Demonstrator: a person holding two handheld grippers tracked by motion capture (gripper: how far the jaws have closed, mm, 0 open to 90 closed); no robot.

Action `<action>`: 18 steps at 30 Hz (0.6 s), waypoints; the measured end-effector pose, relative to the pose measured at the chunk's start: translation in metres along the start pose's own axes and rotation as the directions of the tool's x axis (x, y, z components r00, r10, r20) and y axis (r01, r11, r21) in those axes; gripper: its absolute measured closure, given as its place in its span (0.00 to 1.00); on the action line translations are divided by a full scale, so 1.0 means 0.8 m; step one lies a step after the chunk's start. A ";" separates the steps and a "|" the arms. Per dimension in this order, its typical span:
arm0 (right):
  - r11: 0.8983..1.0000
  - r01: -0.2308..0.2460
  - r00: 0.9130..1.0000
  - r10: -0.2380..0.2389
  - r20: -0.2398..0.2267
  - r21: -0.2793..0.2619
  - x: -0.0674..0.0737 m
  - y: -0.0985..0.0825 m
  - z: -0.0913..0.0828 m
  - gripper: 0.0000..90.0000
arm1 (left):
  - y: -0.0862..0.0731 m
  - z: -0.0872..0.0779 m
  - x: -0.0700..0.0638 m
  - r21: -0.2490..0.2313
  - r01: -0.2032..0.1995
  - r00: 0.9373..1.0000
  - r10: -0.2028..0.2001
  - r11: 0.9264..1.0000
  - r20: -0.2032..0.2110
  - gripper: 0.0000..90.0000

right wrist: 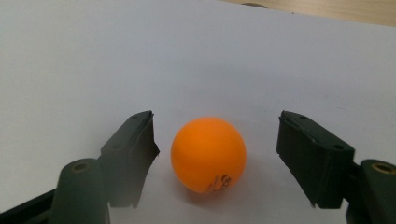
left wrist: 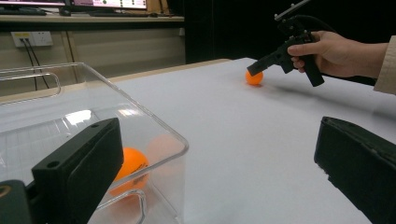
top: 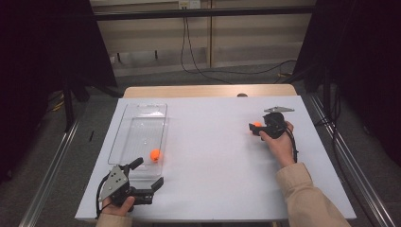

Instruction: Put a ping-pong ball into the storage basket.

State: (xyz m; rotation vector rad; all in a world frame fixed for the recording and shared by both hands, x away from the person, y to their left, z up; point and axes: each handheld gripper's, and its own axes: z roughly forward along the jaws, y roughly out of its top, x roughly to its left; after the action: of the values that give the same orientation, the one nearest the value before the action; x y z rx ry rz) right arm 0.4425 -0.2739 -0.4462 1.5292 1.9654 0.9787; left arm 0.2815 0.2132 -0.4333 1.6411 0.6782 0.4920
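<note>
- Left gripper (top: 149, 176), jaws wide, empty, at tabletop's near left corner beside clear bin (top: 139, 135).
- Right gripper (right wrist: 215, 158) part-open around orange ball (right wrist: 208, 154), untouched.

**Quick count of what's on the table**

Two orange balls: one (top: 155, 154) in the tray, one (top: 257, 125) out on the white sheet. One clear plastic tray (top: 142, 113). Two handheld grippers, left (top: 144, 182) and right (top: 253, 127) (one per hand).
</note>
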 end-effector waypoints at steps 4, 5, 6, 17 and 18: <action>1.000 0.003 1.000 -0.003 -0.001 0.004 0.000 -0.001 0.002 0.37 | 0.000 -0.001 0.001 0.006 -0.008 1.000 0.008 1.000 0.001 0.01; 1.000 0.005 1.000 -0.005 0.001 0.009 0.000 -0.001 0.003 0.38 | 0.000 0.000 0.001 0.005 -0.007 1.000 0.007 1.000 0.001 0.01; 1.000 0.009 1.000 -0.009 0.002 0.010 0.000 -0.001 0.004 0.38 | 0.000 -0.001 0.001 0.007 -0.005 1.000 0.005 1.000 0.001 0.01; 0.999 0.027 1.000 -0.027 -0.003 0.040 0.002 -0.004 0.009 0.47 | 0.000 -0.001 0.000 0.006 -0.005 1.000 0.005 1.000 0.000 0.01; 0.999 0.029 1.000 -0.029 -0.001 0.042 0.002 -0.005 0.009 0.48 | 0.000 -0.001 0.001 0.006 -0.005 1.000 0.005 1.000 0.000 0.01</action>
State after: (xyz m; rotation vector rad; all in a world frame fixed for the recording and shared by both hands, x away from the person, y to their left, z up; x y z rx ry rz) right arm 0.4451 -0.2707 -0.4537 1.5185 2.0144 0.9317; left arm 0.2814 0.2139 -0.4336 1.6491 0.6765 0.4934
